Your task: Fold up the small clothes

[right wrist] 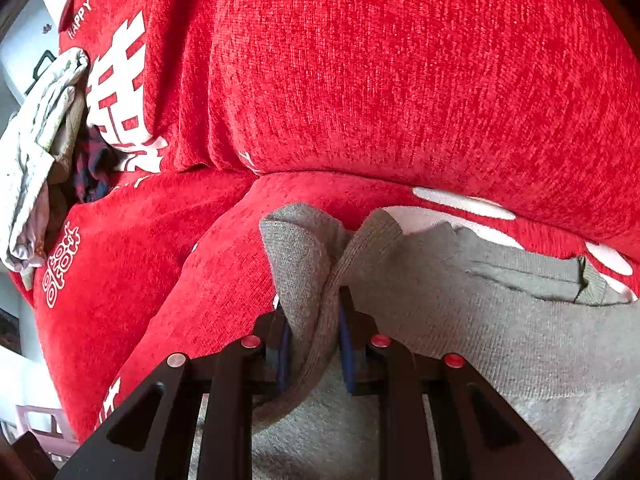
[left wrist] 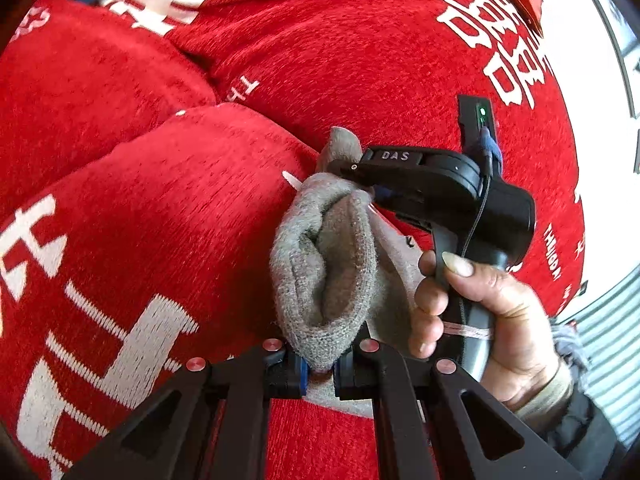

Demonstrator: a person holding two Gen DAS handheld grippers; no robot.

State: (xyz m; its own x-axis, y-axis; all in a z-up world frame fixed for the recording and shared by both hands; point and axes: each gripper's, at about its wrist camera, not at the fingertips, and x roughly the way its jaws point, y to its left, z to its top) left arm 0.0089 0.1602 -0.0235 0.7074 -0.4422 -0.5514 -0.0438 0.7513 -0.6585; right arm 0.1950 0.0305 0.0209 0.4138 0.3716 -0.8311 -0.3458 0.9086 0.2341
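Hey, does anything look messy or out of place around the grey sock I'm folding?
Yes: crumpled clothes sit wedged at the sofa's left end, unfolded. The grey sock itself is bunched, pinched by both the left gripper and the right gripper.

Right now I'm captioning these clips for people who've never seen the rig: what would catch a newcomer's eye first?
The bright red sofa cover with white characters fills both views. Against it, a grey sock stands out mid-frame, pinched at one end by the left tongs and at the other by the right tongs. In the left wrist view, the right hand gripping its black handle is also striking, at right.
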